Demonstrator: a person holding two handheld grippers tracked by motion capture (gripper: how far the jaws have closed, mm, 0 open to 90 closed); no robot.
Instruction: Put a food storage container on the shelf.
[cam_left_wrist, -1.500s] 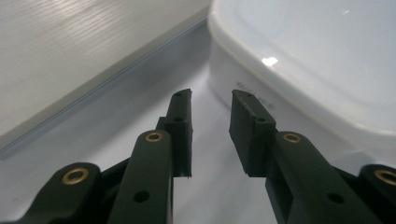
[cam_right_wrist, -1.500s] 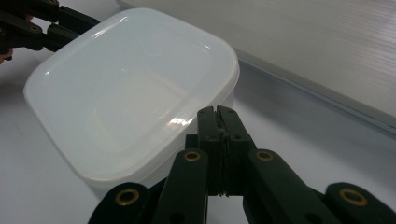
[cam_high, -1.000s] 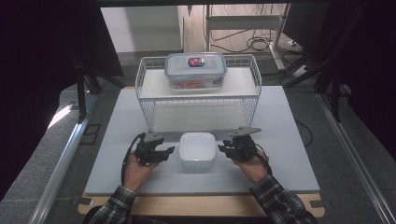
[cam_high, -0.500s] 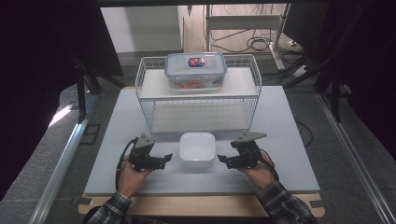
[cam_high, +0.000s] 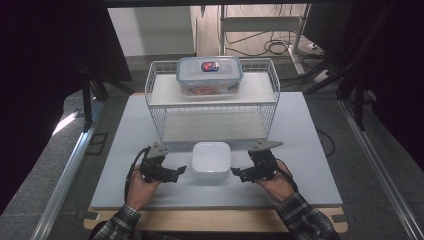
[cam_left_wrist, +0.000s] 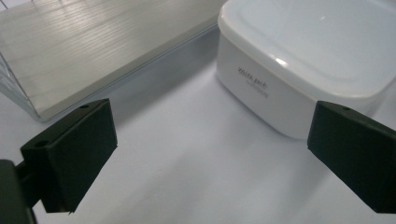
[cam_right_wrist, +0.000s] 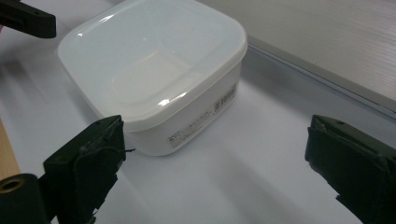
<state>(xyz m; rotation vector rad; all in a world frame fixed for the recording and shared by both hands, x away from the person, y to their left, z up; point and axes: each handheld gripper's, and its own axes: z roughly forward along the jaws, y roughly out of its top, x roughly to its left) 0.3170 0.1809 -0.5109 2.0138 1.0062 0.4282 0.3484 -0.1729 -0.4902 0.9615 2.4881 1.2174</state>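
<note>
Fingers of the left gripper (cam_high: 181, 171) and the right gripper (cam_high: 237, 175) stand spread wide with nothing between them; both sets have just been opening. The white lidded container (cam_high: 211, 160) rests flat on the table (cam_high: 305, 150), between the two grippers and apart from each, just in front of the wire rack (cam_high: 210, 107).

Assessment: a two-sided pickup appears to be in preparation. In the left gripper view the container (cam_left_wrist: 303, 70) sits off toward one finger (cam_left_wrist: 355, 158), not centred; the right gripper view shows the same offset, the container (cam_right_wrist: 154, 74) near one finger (cam_right_wrist: 88, 163).

Recommendation: square each gripper to a side wall below the lid rim, close both evenly, and lift level so the smooth plastic does not slip or tilt.
</note>
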